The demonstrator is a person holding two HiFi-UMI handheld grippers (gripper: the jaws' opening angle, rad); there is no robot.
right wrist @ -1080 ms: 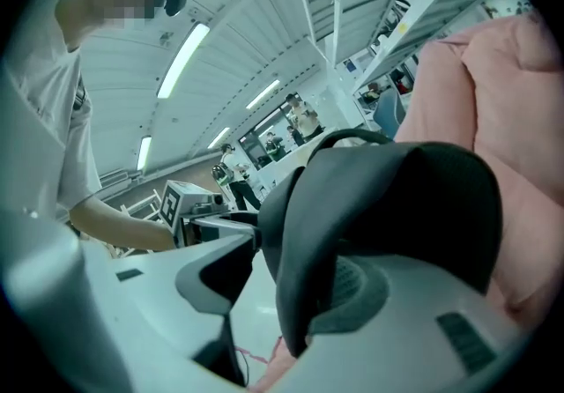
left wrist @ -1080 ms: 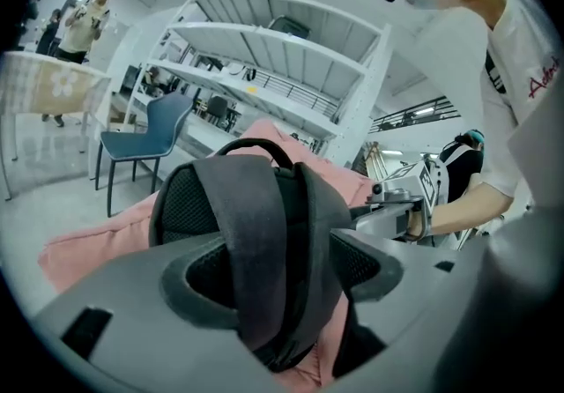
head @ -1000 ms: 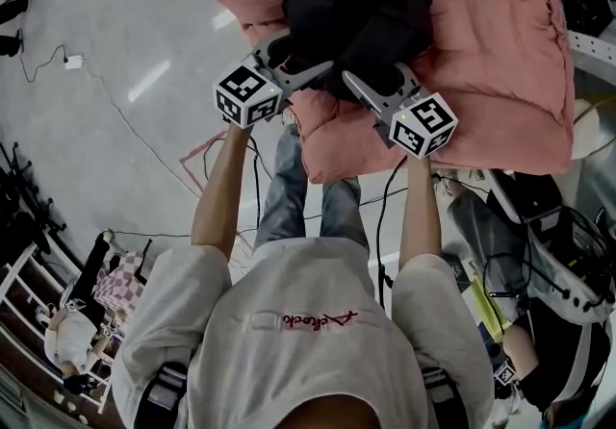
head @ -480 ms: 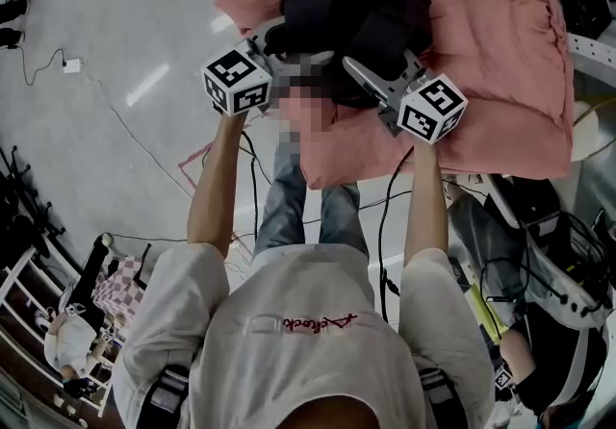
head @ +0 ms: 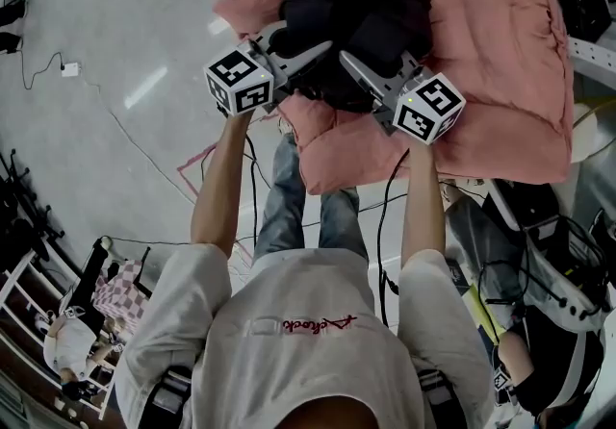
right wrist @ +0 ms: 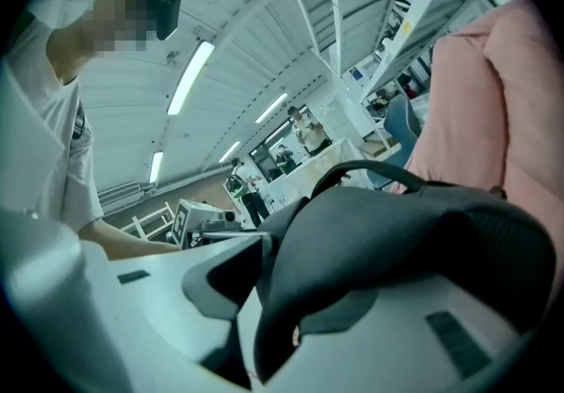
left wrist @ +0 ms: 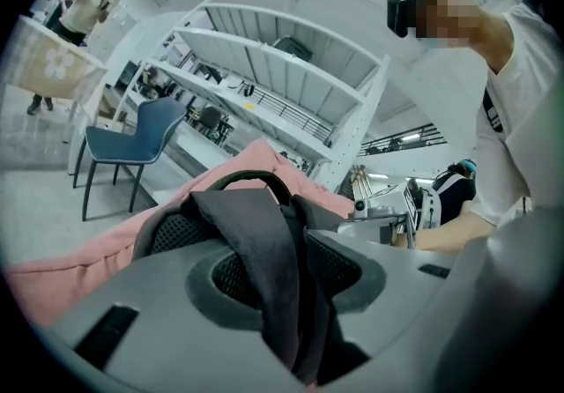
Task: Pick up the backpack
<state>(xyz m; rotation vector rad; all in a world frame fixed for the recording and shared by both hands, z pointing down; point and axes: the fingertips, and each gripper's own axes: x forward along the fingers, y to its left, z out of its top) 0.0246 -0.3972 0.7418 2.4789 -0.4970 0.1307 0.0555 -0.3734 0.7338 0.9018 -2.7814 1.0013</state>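
A black backpack (head: 361, 18) lies on a pink quilt (head: 481, 52). In the head view my left gripper (head: 320, 52) reaches into its near left side and my right gripper (head: 348, 63) into its near right side. Both sets of jaws have just been closing. The left gripper view has a dark shoulder strap (left wrist: 264, 268) pinched between the jaws of my left gripper (left wrist: 291, 303), with the carry handle (left wrist: 251, 178) arching behind. In the right gripper view a wide padded strap (right wrist: 388, 241) fills the jaws of my right gripper (right wrist: 282, 303).
The quilt hangs over a raised surface with grey floor to its left, crossed by cables (head: 144, 143). Dark bags and gear (head: 549, 235) crowd the lower right. A blue chair (left wrist: 145, 131) and white shelving (left wrist: 264, 65) stand beyond the quilt. People stand farther off.
Both grippers have slid a little farther onto the backpack and their jaws have narrowed onto the straps. The backpack has barely shifted on the quilt.
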